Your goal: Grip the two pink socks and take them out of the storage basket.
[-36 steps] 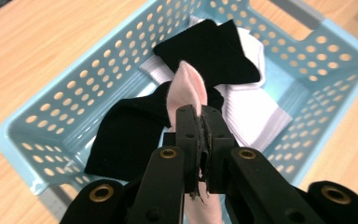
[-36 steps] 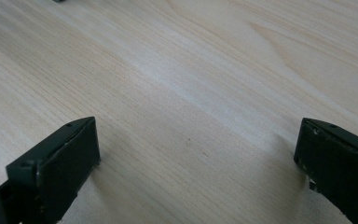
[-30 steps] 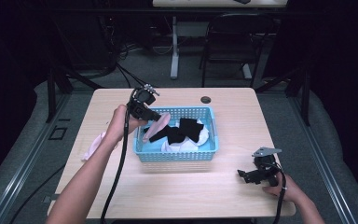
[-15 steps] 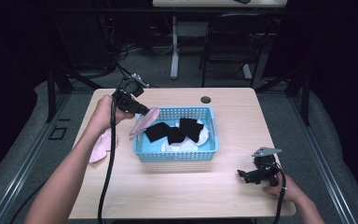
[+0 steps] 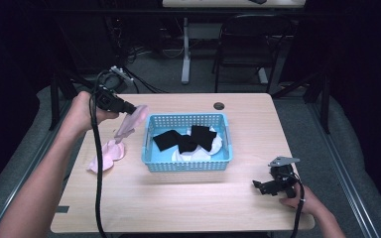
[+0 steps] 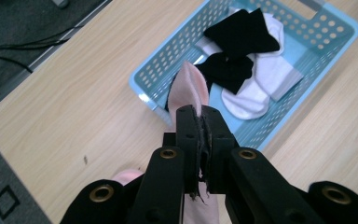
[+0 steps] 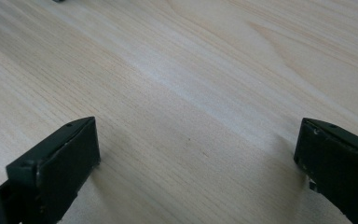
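On the table: a wooden table [image 5: 188, 208] carries the whole job, which looks like taking socks out of a basket and laying them on the bare wood to the person's left.
Basket: a light-blue perforated basket [image 5: 188, 165] stands mid-table with black socks [image 5: 186, 140] lying over white socks [image 5: 213, 145], so several are left to take out.
Progress: I judge it early to midway; one pink sock [image 5: 105, 154] already lies flat on the table left of the basket, a second is in the air, and the black and white ones remain.
Held sock: a pale pink sock [image 5: 130, 121] hangs from the left gripper [image 5: 129, 108] above the table, just left of the basket's near-left corner and clear of its rim.
Its look: soft, limp and thin, folded along its length; in the left gripper view [image 6: 192, 91] the free end droops past the jaws.
Left gripper state: jaws pressed together on the pink fabric, pinching it near one end.
Right gripper: right gripper [image 5: 267, 187] rests low at the table's near right, well apart from the basket; its jaws are spread wide with nothing between them.
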Demonstrator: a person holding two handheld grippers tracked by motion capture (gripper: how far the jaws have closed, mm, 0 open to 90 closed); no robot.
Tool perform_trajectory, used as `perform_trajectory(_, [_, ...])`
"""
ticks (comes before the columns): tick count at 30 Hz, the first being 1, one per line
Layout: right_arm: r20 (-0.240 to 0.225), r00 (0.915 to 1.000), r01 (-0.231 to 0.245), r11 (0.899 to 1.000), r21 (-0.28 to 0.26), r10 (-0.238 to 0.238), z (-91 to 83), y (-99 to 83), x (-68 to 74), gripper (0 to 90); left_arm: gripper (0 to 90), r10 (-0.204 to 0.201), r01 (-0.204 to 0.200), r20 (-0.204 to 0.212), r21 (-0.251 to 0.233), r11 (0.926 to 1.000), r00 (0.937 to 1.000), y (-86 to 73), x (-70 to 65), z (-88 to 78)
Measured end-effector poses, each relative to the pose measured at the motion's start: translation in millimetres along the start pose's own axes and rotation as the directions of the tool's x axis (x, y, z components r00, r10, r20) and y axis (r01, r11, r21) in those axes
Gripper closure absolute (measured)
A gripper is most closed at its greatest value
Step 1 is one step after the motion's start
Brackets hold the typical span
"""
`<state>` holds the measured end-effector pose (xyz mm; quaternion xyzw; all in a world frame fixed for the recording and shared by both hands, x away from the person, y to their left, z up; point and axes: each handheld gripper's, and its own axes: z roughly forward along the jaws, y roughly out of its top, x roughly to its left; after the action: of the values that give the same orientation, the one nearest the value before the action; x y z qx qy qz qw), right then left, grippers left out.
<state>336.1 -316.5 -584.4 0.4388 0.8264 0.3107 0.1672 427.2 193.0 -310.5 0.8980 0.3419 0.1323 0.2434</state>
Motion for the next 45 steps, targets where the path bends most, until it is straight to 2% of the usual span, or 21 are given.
perform_trajectory(4, [-0.004, 1.0000, -0.002, 1.000, -0.002, 0.002, 0.1, 0.0, 0.0, 0.0, 86.9, -0.022, 0.022, -0.014, 0.014, 0.9997, 0.9997, -11.7, 8.6, -7.2])
perform_trajectory(8, [-0.008, 1.0000, -0.003, 1.000, -0.004, 0.003, 0.1, 0.0, 0.1, 0.0, 87.0, -0.041, 0.042, -0.022, 0.048, 0.9980, 0.9989, -24.4, 16.3, -8.8])
perform_trajectory(15, [-0.003, 1.0000, -0.001, 1.000, -0.002, 0.001, 0.1, 0.0, 0.0, 0.0, 86.9, -0.080, 0.084, -0.036, 0.110, 0.9904, 0.9961, -49.5, 27.9, 1.5])
perform_trajectory(21, [-0.008, 1.0000, -0.002, 1.000, -0.003, 0.002, 0.1, 0.0, 0.0, 0.0, 86.9, -0.141, 0.149, -0.063, 0.149, 0.9775, 0.9880, -75.7, 44.4, 24.7])
perform_trajectory(25, [-0.006, 1.0000, -0.002, 1.000, -0.003, 0.002, 0.1, 0.1, 0.0, 0.0, 86.9, -0.174, 0.188, -0.086, 0.192, 0.9633, 0.9809, -90.9, 55.8, 52.1])
perform_trajectory(27, [-0.008, 1.0000, -0.002, 1.000, -0.003, 0.002, 0.2, 0.1, 0.0, 0.0, 86.9, -0.190, 0.202, -0.080, 0.193, 0.9602, 0.9785, -95.7, 60.1, 65.1])
perform_trajectory(28, [-0.008, 1.0000, -0.002, 1.000, -0.003, 0.002, 0.2, 0.1, 0.1, 0.0, 86.9, -0.200, 0.213, -0.084, 0.202, 0.9560, 0.9763, -99.1, 63.0, 76.4])
perform_trajectory(30, [-0.008, 1.0000, -0.002, 1.000, -0.004, 0.002, 0.2, 0.1, 0.0, 0.0, 86.8, -0.206, 0.219, -0.085, 0.206, 0.9536, 0.9749, -102.4, 65.8, 86.7])
perform_trajectory(32, [-0.006, 1.0000, -0.002, 1.000, -0.003, 0.002, 0.1, 0.1, 0.0, 0.0, 86.8, -0.228, 0.242, -0.088, 0.215, 0.9462, 0.9698, -108.2, 69.3, 102.7])
perform_trajectory(34, [-0.007, 1.0000, -0.002, 1.000, -0.004, 0.002, 0.2, 0.1, 0.0, 0.0, 86.7, -0.239, 0.253, -0.089, 0.226, 0.9408, 0.9670, -113.6, 74.1, 114.0])
perform_trajectory(38, [-0.003, 1.0000, 0.000, 1.000, -0.002, 0.000, 0.1, 0.1, -0.1, 0.0, 86.6, -0.277, 0.290, -0.088, 0.227, 0.9297, 0.9569, -124.6, 81.5, 132.4])
perform_trajectory(40, [-0.007, 1.0000, -0.002, 1.000, -0.003, 0.002, 0.2, 0.0, 0.0, 0.0, 86.5, -0.297, 0.309, -0.086, 0.222, 0.9248, 0.9510, -131.5, 87.0, 141.0])
perform_trajectory(41, [-0.004, 1.0000, 0.000, 1.000, -0.002, 0.000, 0.1, 0.1, -0.1, 0.0, 86.3, -0.310, 0.322, -0.088, 0.221, 0.9205, 0.9467, -133.3, 88.0, 142.9])
perform_trajectory(44, [-0.005, 1.0000, -0.001, 1.000, -0.003, 0.001, 0.1, 0.0, 0.0, 0.0, 85.0, -0.351, 0.361, -0.087, 0.185, 0.9140, 0.9324, -139.2, 93.0, 146.1])
perform_trajectory(45, [-0.007, 1.0000, -0.002, 1.000, -0.003, 0.002, 0.1, 0.0, 0.0, 0.0, 84.7, -0.356, 0.366, -0.086, 0.183, 0.9124, 0.9305, -140.1, 93.7, 146.1])
